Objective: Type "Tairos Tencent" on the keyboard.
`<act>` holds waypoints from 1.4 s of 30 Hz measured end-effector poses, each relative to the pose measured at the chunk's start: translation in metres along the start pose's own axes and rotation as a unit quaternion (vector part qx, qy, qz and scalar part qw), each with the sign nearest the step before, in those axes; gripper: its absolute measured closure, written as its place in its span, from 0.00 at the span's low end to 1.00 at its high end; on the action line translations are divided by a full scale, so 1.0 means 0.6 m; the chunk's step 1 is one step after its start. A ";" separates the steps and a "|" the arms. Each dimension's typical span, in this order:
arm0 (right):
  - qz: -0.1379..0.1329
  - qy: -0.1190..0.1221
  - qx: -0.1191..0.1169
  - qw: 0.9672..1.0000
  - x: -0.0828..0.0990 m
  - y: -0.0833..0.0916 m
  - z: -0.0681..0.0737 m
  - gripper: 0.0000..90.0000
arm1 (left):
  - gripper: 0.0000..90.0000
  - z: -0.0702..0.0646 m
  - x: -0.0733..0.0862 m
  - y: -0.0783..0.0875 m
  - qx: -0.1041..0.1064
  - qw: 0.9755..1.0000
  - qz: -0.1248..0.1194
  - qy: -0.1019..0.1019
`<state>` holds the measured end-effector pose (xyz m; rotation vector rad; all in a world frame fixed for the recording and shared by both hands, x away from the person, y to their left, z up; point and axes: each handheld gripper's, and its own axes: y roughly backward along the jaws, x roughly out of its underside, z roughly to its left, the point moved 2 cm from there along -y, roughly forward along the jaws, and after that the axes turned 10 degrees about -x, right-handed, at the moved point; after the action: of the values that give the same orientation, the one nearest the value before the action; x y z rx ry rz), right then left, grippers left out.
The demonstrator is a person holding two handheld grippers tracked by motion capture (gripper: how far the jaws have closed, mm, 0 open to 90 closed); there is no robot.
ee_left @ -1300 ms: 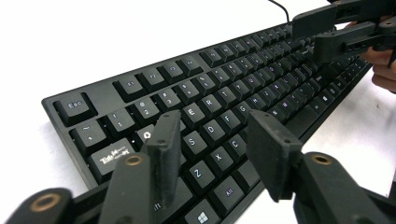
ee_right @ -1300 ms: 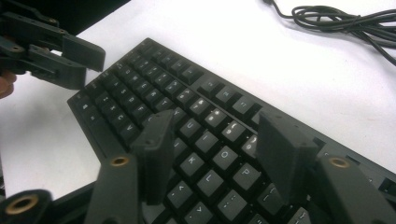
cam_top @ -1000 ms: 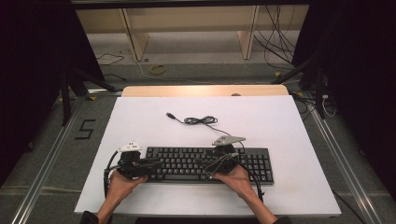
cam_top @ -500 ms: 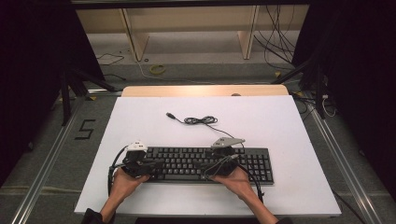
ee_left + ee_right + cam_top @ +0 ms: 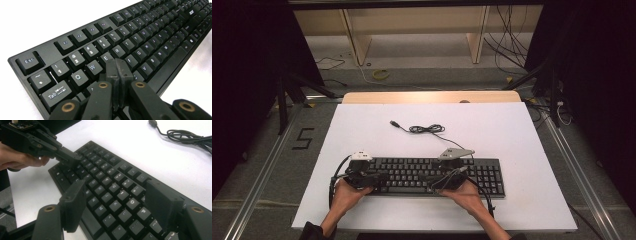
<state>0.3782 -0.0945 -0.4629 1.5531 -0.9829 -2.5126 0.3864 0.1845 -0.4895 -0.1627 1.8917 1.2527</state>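
1. The left gripper [image 5: 117, 68] had its jaws pressed together with nothing between them, its tips resting over the keys just below E and R at the left end of the keyboard [image 5: 150, 37].
2. The right gripper [image 5: 117, 207] had just been opening; its jaws stood spread wide above the letter keys around O and P, with nothing pinched. Whether the pads touched the keycaps could not be told from that angle.
3. In the high view, the left gripper [image 5: 371, 178] sat at about 9 o'clock of the keyboard [image 5: 492, 175] and the right gripper [image 5: 448, 181] near its middle, toward 5 o'clock, each held by a hand coming in from 6 o'clock.
4. The keyboard lay flat on the white table [image 5: 522, 130], in its near half, long side running from 9 to 3 o'clock.
5. Its cable [image 5: 427, 129] lay coiled loosely on the table at 12 o'clock of the keyboard, the plug end pointing toward 10 o'clock.
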 end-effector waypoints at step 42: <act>-0.008 0.004 -0.008 1.000 -0.001 0.005 0.003 0.38 | 0.38 0.003 -0.009 0.030 0.018 0.996 -0.066 0.051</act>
<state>0.3759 -0.0959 -0.4601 1.5713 -0.9509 -2.5167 0.3815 0.1929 -0.4733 -0.3335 1.9562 1.1390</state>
